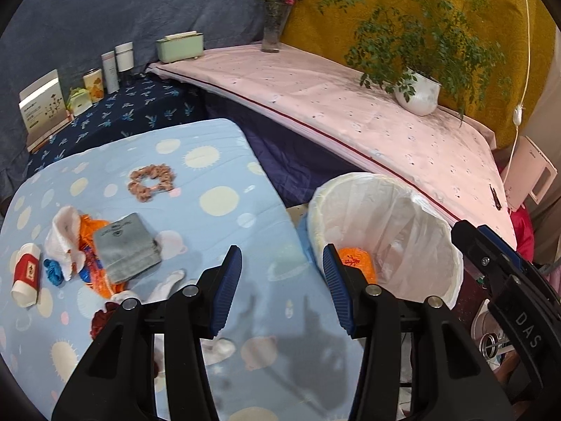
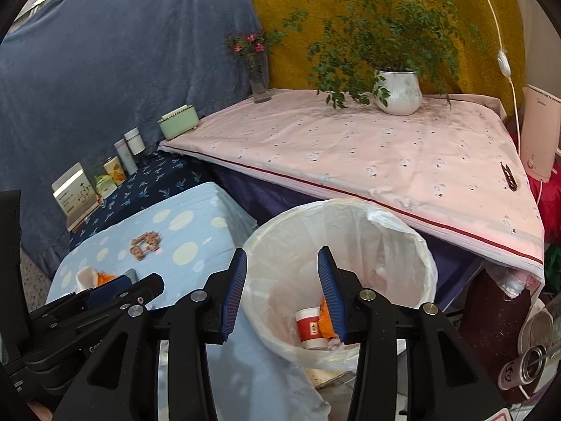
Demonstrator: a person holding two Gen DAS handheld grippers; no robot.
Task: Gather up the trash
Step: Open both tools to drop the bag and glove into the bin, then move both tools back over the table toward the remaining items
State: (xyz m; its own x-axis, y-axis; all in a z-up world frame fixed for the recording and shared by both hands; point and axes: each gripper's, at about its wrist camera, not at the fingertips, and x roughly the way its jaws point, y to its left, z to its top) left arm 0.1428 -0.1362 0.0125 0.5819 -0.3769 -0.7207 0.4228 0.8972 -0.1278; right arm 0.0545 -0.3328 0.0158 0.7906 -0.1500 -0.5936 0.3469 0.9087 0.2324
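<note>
A white-lined trash bin [image 1: 403, 224] stands just off the right edge of the blue spotted table [image 1: 217, 161]. Inside it lie a red-and-white paper cup [image 2: 310, 328] and an orange wrapper [image 2: 324, 315]. My right gripper [image 2: 282, 252] hangs open over the bin [image 2: 392, 270] with nothing between its fingers. My left gripper [image 1: 281, 251] is open and empty above the table's right edge. On the table's left lie another paper cup [image 1: 26, 275], a white tissue [image 1: 65, 238], an orange wrapper [image 1: 100, 277], a blue scrap [image 1: 54, 272] and a grey pouch [image 1: 128, 247].
A pink scrunchie [image 1: 152, 181] lies further back on the table. Behind the bin, a pink-covered surface [image 2: 350, 154] carries a potted plant [image 2: 398, 93], a flower vase [image 2: 260, 86] and a green box [image 2: 177, 122]. Bottles and boxes line the back left. Metal cans [image 2: 529, 365] stand at the lower right.
</note>
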